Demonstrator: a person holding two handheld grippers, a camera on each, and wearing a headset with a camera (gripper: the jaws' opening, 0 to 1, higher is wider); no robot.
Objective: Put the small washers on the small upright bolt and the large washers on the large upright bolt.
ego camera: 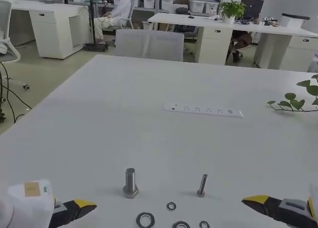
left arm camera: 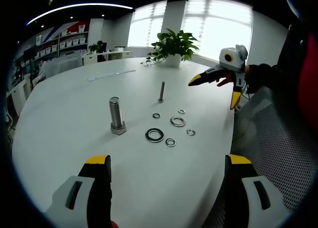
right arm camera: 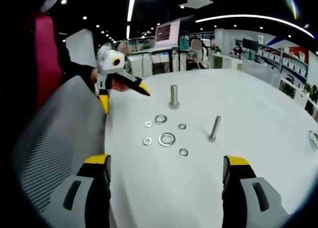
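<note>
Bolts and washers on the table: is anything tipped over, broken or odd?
Nothing stands out. The large bolt and small bolt stand upright; the washers lie flat, loose beside them.

The head view's bottom edge cuts off one large washer (ego camera: 181, 223), the left gripper (ego camera: 79, 207) and the right gripper (ego camera: 258, 202); the right edge crops the vine plant (ego camera: 298, 101).

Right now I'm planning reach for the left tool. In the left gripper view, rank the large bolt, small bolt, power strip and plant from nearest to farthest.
From the left tool:
1. Large bolt, upright at front left.
2. Small bolt, behind it and to the right.
3. Power strip, farther back on the left.
4. Plant, at the table's far edge.
</note>
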